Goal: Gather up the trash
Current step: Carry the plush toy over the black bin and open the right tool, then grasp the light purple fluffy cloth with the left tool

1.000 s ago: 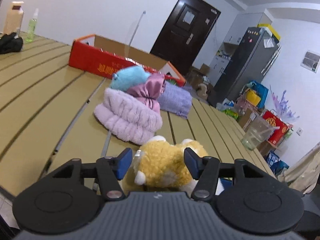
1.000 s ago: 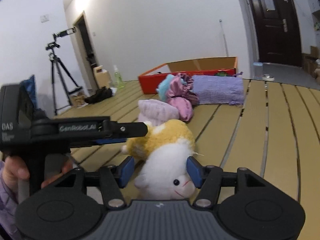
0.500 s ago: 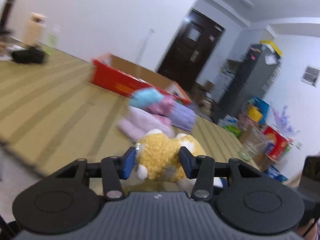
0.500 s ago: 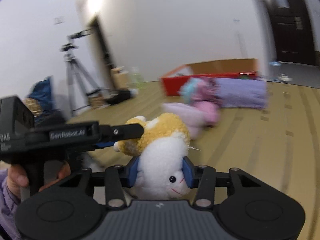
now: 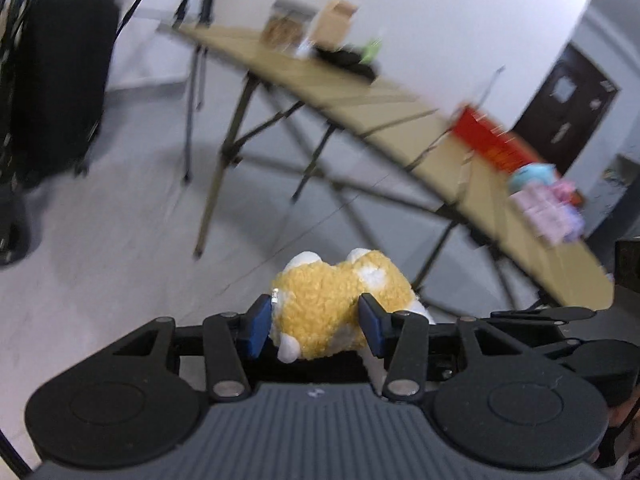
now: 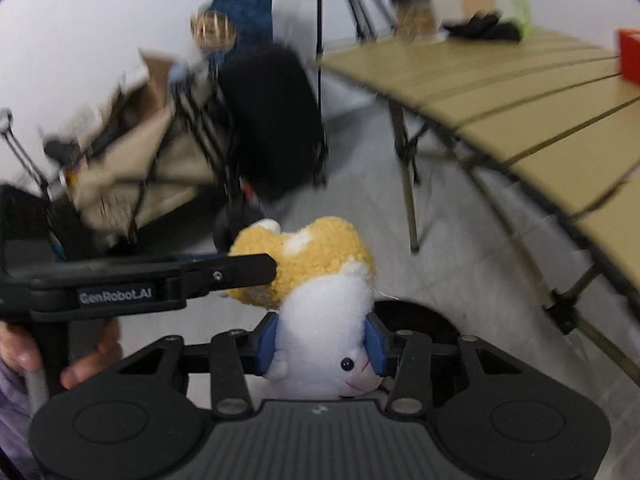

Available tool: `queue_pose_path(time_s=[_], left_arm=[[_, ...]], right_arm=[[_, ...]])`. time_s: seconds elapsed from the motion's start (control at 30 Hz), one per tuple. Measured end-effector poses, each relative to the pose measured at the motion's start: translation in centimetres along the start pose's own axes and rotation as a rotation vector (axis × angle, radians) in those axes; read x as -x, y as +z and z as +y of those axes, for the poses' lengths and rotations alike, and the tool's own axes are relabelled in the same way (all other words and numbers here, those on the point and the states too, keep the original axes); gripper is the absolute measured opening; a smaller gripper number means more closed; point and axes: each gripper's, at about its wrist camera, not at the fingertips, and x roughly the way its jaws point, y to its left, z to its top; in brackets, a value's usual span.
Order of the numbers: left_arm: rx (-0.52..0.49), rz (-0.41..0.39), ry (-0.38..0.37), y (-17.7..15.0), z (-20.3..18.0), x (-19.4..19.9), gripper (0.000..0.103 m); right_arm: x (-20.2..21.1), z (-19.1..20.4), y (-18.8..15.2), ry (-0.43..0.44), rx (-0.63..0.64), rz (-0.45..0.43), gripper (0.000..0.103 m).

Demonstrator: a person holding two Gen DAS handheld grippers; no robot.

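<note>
Both claws grip one plush toy (image 5: 336, 304), lifted over bare floor (image 5: 120, 240), clear of the table (image 5: 400, 120). Left claw (image 5: 316, 322): pads pressed into the yellow fleece end, closed as far as the stuffing allows. Right claw (image 6: 322, 344): clamped on the white face end. Table lies ahead and right of both claws. Black suitcase (image 6: 276, 120) ahead-left of the right claw.

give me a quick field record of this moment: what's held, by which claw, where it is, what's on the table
held item: plush toy
left claw: shut on the yellow body
right claw: shut on the white head
toy position: in the air over the floor, off the table
on table: red box, pastel fabric pile, black item
image quality: motion-blurred
</note>
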Motion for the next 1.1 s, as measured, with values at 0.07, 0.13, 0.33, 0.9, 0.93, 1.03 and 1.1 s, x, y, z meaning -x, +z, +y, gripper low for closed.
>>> queue_pose_path(time_s=[0.07, 0.13, 0.33, 0.9, 0.93, 1.03, 1.1], left_arm=[[-0.009, 0.071, 0.087, 0.0, 0.4, -2.1, 0.049], [-0.085, 0.145, 0.226, -0.7, 0.0, -4.7, 0.052], [-0.15, 0.308, 0.338, -2.7, 0.2, -8.5, 0.056], [-0.174, 0.223, 0.304, -2.0, -2.0, -7.3, 0.065], [-0.175, 0.203, 0.301, -1.7, -2.2, -6.9, 0.066], [-0.204, 0.124, 0.341, -1.1, -3.0, -4.8, 0.066], [-0.212, 0.045, 0.348, -0.7, -3.7, -2.6, 0.069]], right_arm=[[-2.4, -0.2, 0.1, -0.011, 0.017, 0.061, 0.045], [-5.3, -1.0, -0.2, -0.014, 0.018, 0.147, 0.054], [-10.9, -3.3, -3.5, -0.126, -0.021, 0.348, 0.056], [-10.7, -3.1, -3.6, -0.226, 0.048, 0.321, 0.066], [-10.5, -2.8, -3.5, -0.237, 0.061, 0.302, 0.066], [-8.8, -1.4, -3.3, -0.268, 0.099, 0.226, 0.066], [-6.4, -0.6, -3.3, -0.268, 0.089, 0.158, 0.066]])
